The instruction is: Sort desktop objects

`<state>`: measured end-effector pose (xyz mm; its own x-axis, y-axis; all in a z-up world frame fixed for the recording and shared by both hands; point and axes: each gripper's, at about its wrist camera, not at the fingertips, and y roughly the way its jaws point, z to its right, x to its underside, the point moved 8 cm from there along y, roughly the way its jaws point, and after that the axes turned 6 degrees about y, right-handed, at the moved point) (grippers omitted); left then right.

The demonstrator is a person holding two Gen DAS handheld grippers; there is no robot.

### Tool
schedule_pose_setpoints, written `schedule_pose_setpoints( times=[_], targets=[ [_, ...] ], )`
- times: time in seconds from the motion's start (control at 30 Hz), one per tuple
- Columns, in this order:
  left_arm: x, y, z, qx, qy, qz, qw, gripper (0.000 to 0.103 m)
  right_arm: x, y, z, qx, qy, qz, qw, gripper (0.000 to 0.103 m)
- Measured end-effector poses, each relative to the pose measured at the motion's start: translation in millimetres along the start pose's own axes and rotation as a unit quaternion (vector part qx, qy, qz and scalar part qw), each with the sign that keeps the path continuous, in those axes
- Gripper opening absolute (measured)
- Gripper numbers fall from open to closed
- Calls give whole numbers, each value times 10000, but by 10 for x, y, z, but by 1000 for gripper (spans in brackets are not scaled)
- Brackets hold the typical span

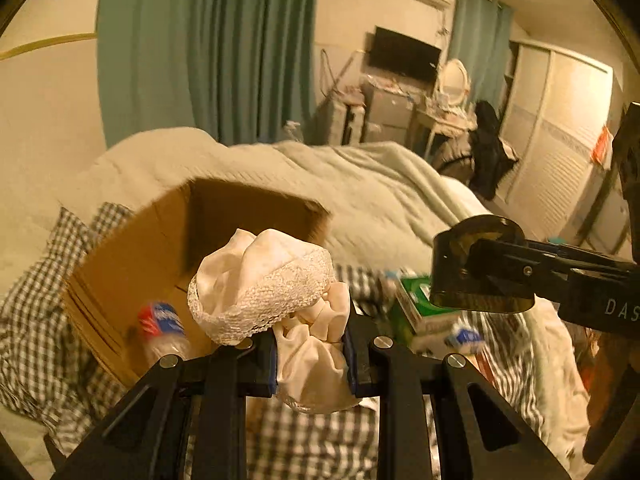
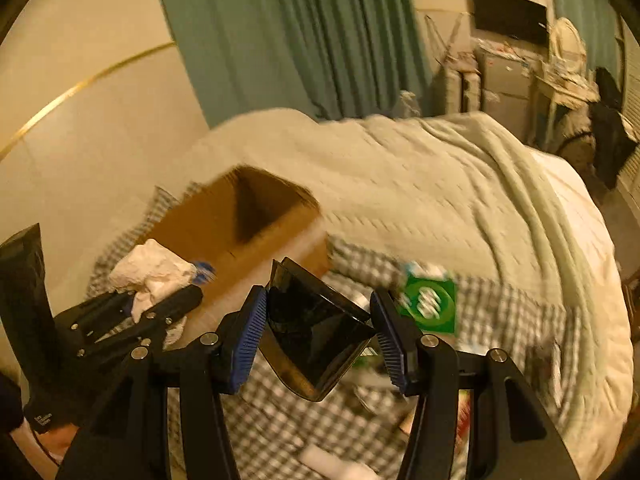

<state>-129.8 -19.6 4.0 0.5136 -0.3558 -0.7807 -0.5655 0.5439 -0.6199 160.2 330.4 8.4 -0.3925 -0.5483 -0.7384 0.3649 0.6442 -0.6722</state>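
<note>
A soft, light lace-trimmed cloth (image 1: 280, 300) is pinched at its bunched middle by the left gripper (image 1: 312, 352) above the cardboard box (image 1: 132, 264), while a stiff, slippery dark plastic piece (image 2: 316, 332) is clamped by the right gripper (image 2: 318, 336) beside it.

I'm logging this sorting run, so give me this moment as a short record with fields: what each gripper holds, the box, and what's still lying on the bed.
left gripper: shut on white lace-trimmed cloth
right gripper: shut on dark glossy wedge-shaped object, identity unclear
cardboard box: open, on the checked cloth
inside box: plastic bottle
still on bed: green packet, to the right of the box
image quality: motion blur, small items unreadable
</note>
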Motion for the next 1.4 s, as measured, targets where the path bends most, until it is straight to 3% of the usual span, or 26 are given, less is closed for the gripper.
schedule_pose_setpoints(
  times=[0.23,0.4,0.57,0.6,0.63,0.67,0.7,0.93,1.1,1.27,1.4],
  targets=[
    [-34,144,-678,-680,-387,-76,9969,24,-374,322,-636,-525,-260,156,9982,53],
    [144,286,-891,-754,-578,-317,9950,24,-396,713,-1044,-773,-432,46,9961,53],
    [259,363,-950,-677,-737,-406,9941,24,-326,994,-1171,-905,-367,-89,9952,54],
    [263,369,-941,-658,-738,-405,9943,28,-320,1013,-1160,-941,-320,-103,9950,56],
    [272,376,-942,-734,-726,-414,9938,39,-321,1029,-1139,-982,-265,-108,9948,62],
    [278,375,-937,-798,-716,-413,9934,49,-333,1034,-1096,-1020,-177,-89,9946,73],
    [283,368,-928,-832,-721,-413,9931,63,-348,1021,-1065,-1032,-121,-54,9946,75],
    [257,271,-828,-886,-769,-380,9924,68,-303,697,-524,-627,-73,-36,9980,76],
    [218,144,-616,-764,-699,-284,9942,73,-27,286,213,18,157,-105,9998,76],
    [374,115,-16,-320,-344,-410,9981,78,386,-17,862,576,506,-224,9968,76],
    [776,222,590,168,19,-785,9968,81,764,-145,1138,697,713,-399,9942,76]
  ],
)
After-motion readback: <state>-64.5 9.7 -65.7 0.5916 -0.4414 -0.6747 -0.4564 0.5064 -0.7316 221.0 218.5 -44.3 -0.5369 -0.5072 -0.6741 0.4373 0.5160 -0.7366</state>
